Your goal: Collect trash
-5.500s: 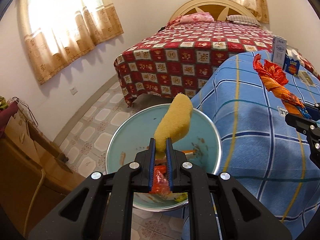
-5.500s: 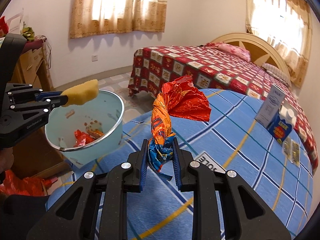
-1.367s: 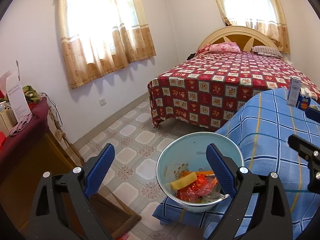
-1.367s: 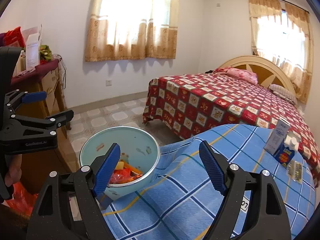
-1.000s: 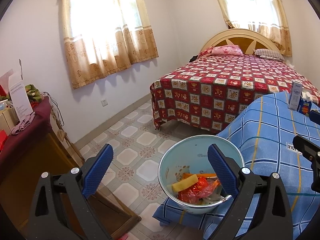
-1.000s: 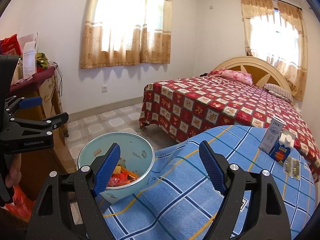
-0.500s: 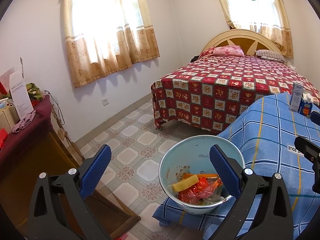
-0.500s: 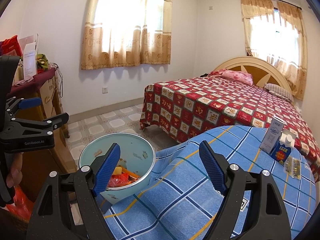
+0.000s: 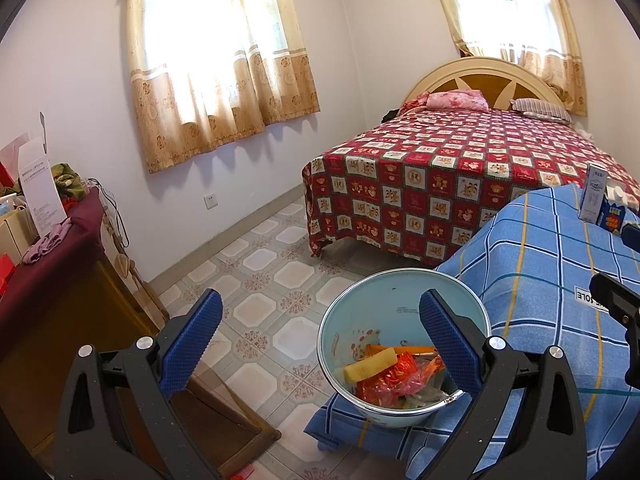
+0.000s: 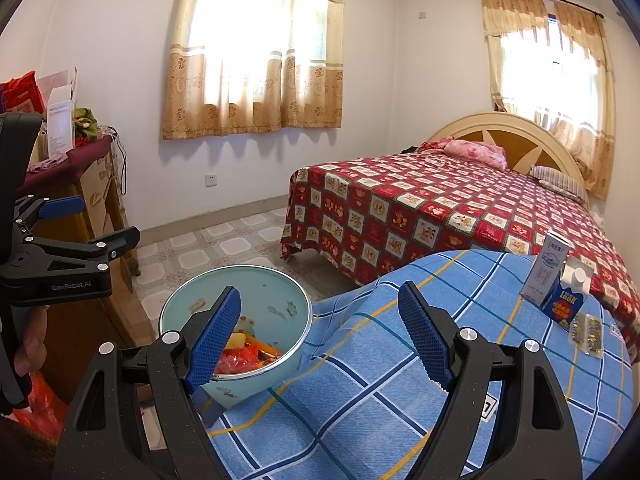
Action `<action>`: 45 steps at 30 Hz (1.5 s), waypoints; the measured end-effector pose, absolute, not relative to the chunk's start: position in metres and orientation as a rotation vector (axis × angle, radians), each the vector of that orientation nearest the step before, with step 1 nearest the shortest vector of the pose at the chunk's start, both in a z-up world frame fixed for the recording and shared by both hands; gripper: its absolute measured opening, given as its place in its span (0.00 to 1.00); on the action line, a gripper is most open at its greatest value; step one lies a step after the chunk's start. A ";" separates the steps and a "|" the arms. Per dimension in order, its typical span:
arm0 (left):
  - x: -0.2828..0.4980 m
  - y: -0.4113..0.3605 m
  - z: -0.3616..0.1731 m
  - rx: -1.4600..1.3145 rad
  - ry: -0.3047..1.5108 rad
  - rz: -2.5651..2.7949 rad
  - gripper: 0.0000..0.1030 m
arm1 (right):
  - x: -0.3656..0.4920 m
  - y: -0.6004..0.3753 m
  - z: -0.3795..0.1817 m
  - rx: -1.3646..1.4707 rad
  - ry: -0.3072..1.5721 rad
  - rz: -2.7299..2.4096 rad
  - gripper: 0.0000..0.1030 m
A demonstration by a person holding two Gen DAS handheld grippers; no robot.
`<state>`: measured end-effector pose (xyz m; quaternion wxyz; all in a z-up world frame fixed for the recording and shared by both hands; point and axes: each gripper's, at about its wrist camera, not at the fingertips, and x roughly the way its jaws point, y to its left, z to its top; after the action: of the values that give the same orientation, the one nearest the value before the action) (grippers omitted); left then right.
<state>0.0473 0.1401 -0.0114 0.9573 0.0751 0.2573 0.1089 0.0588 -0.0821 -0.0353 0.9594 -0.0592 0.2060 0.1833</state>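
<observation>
Since a few seconds ago both my grippers have let go of their loads and pulled back: the yellow sponge piece (image 9: 370,365) and the red-orange wrapper (image 9: 394,380) that I was carrying now lie inside the basin, and over the last second nothing shifts.

Going by size, I see the bed with the red patchwork cover (image 9: 452,176) at the back of the room, then the surface under the blue checked cloth (image 10: 400,364) in front of me. The pale blue basin (image 9: 400,292) sits at that cloth's left edge, holding the collected trash.

My left gripper (image 9: 316,338) hangs above the basin with its jaws spread wide and nothing between them; the right-hand blue pad overlaps the basin's rim in my view. My right gripper (image 10: 320,334) is likewise wide apart and empty, over the cloth just beside the basin.

At the cloth's far right stand a white carton (image 10: 545,274) and a blue carton (image 10: 566,300), touching, with small foil packets (image 10: 586,332) near them.
</observation>
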 end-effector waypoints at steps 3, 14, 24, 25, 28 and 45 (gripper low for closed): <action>0.047 0.140 -0.014 0.152 0.523 0.226 0.94 | 0.058 -0.081 -0.035 -0.120 0.417 0.371 0.78; 0.047 0.140 -0.019 0.157 0.529 0.237 0.94 | 0.059 -0.082 -0.035 -0.121 0.417 0.371 0.78; 0.051 0.139 -0.023 0.158 0.564 0.237 0.94 | 0.059 -0.081 -0.035 -0.121 0.418 0.371 0.78; 0.051 0.139 -0.024 0.158 0.567 0.237 0.94 | 0.058 -0.080 -0.035 -0.121 0.417 0.370 0.78; 0.052 0.138 -0.025 0.161 0.565 0.243 0.94 | 0.058 -0.080 -0.035 -0.119 0.416 0.369 0.78; 0.054 0.136 -0.024 0.155 0.581 0.230 0.94 | 0.060 -0.091 -0.038 -0.115 0.414 0.348 0.80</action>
<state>0.0538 0.1357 -0.0242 0.9487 0.0761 0.2854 0.1132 0.0602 -0.0915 -0.0384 0.9621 -0.0568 0.2043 0.1717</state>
